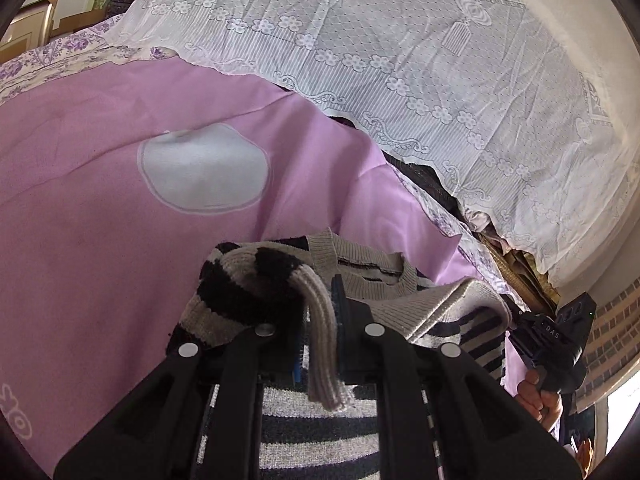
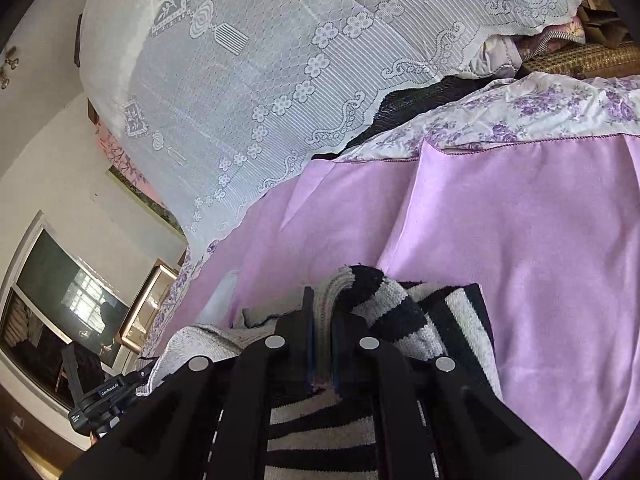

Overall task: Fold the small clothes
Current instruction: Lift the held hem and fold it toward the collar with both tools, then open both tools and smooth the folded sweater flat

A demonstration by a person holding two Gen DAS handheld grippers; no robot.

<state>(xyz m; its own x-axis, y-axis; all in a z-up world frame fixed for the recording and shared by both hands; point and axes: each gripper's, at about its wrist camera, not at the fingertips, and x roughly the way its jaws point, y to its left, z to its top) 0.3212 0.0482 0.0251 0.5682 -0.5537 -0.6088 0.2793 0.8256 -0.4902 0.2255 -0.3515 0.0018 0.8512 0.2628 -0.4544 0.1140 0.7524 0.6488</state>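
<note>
A small black-and-grey striped knit sweater (image 1: 320, 432) lies on a pink bedsheet (image 1: 100, 240). My left gripper (image 1: 320, 304) is shut on the ribbed cuff (image 1: 324, 360) of a striped sleeve, which hangs down between the fingers. The sweater's grey neckline (image 1: 360, 276) lies just beyond. My right gripper (image 2: 322, 316) is shut on the other sleeve's ribbed cuff (image 2: 336, 284); the striped sleeve (image 2: 396, 316) bunches to its right. The sweater body (image 2: 320, 440) shows under the right gripper. The right gripper body also shows at the right edge of the left wrist view (image 1: 560, 344).
A white lace cover (image 1: 400, 40) drapes over a pile behind the sheet. A floral purple quilt edge (image 2: 540, 112) borders the pink sheet (image 2: 540, 260). A TV and cabinet (image 2: 60, 312) stand at the left of the right wrist view.
</note>
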